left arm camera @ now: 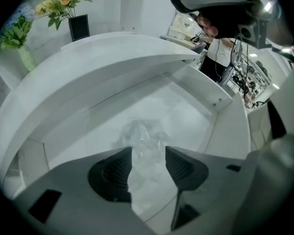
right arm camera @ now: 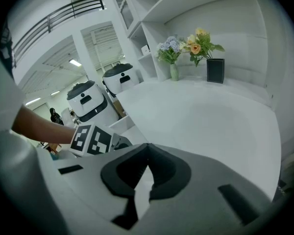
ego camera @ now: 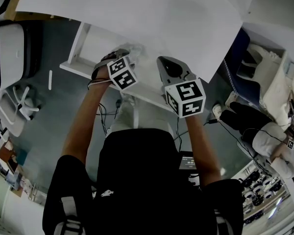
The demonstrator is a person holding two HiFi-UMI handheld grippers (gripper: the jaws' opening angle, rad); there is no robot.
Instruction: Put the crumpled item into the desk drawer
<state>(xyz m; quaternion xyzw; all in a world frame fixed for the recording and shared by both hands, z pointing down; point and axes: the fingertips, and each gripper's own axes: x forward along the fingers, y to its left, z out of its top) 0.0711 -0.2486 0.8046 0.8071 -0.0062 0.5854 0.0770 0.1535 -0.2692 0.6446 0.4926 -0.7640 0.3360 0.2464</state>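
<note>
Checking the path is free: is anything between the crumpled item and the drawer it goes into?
Nothing visible does. The crumpled item already lies inside the open drawer, between the left gripper's open jaws; nothing else shows in there.

We find the crumpled item (left arm camera: 141,140) in the open drawer (left arm camera: 224,106) under the bench's (ego camera: 161,18) near edge, left gripper (left arm camera: 148,153) above it, right gripper (right arm camera: 147,153) alongside; flowers (right arm camera: 198,42) and frame (right arm camera: 215,70) at the far edge.

Black short-sleeved shirt (ego camera: 137,175); left gripper (left arm camera: 148,163) and right gripper (right arm camera: 147,150) grey, with black-and-white marker cubes (ego camera: 122,73).
</note>
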